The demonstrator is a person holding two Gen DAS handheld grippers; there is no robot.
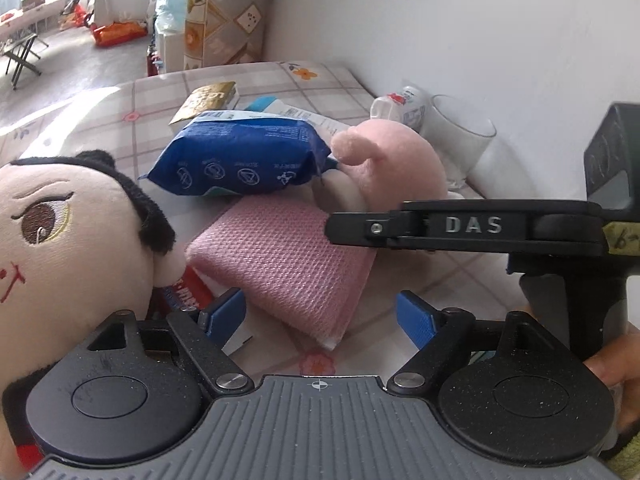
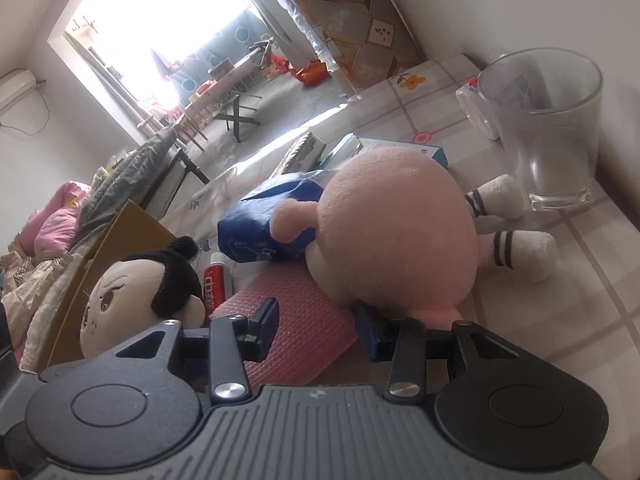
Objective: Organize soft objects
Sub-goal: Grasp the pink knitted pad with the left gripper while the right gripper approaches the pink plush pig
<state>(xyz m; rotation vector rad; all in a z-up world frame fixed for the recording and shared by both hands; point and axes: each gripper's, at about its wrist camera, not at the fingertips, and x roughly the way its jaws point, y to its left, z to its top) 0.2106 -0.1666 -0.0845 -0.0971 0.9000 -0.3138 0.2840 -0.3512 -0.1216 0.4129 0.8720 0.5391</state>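
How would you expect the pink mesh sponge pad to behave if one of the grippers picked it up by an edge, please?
The pink mesh sponge pad looks thick and foamy, so it would probably compress under the pads and hold its shape rather than flop. It seems light. The pink plush toy rests on its far edge, so lifting may tip that toy.

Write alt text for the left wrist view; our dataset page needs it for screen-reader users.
The left gripper, jaws open, hovers over a pink mesh sponge on a checked tablecloth. Around it lie a black-haired plush doll, a blue wipes pack, a pink plush toy and a glass cup. The right gripper reaches in from the right.
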